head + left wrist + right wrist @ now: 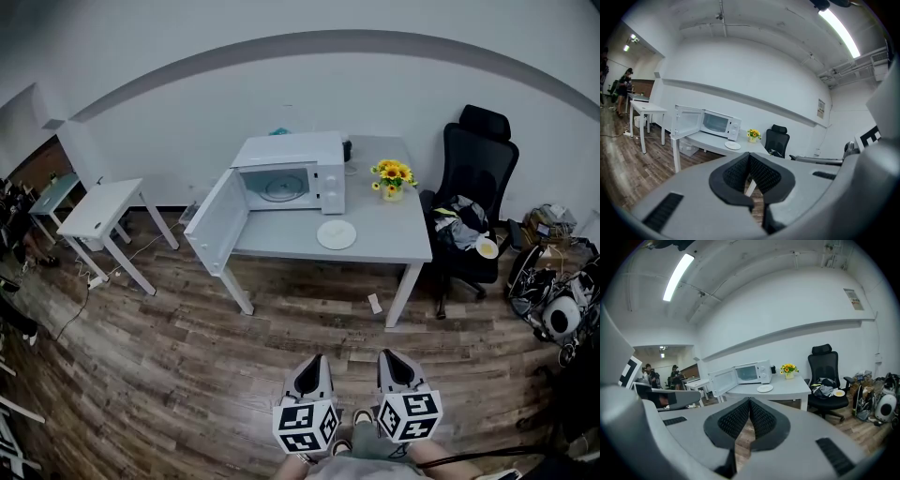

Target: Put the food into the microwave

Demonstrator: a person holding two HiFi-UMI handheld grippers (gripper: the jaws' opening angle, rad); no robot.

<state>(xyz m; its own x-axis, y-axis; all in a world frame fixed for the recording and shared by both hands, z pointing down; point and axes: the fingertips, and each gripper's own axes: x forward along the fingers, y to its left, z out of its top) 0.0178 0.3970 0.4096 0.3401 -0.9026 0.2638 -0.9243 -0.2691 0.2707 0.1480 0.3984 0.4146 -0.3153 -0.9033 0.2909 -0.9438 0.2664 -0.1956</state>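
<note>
You are holding your left gripper and right gripper low, jaws pressed together and empty, well apart from the round white plate lying on the smooth grey table, just before the boxy white microwave, whose door is hanging open.

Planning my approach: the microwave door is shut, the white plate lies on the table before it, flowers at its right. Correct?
No: the microwave door stands wide open, as the head view shows. The white plate does lie on the table before it, flowers at its right.

Bright ceiling tube light; sharp, fisheye-warped edges.
</note>
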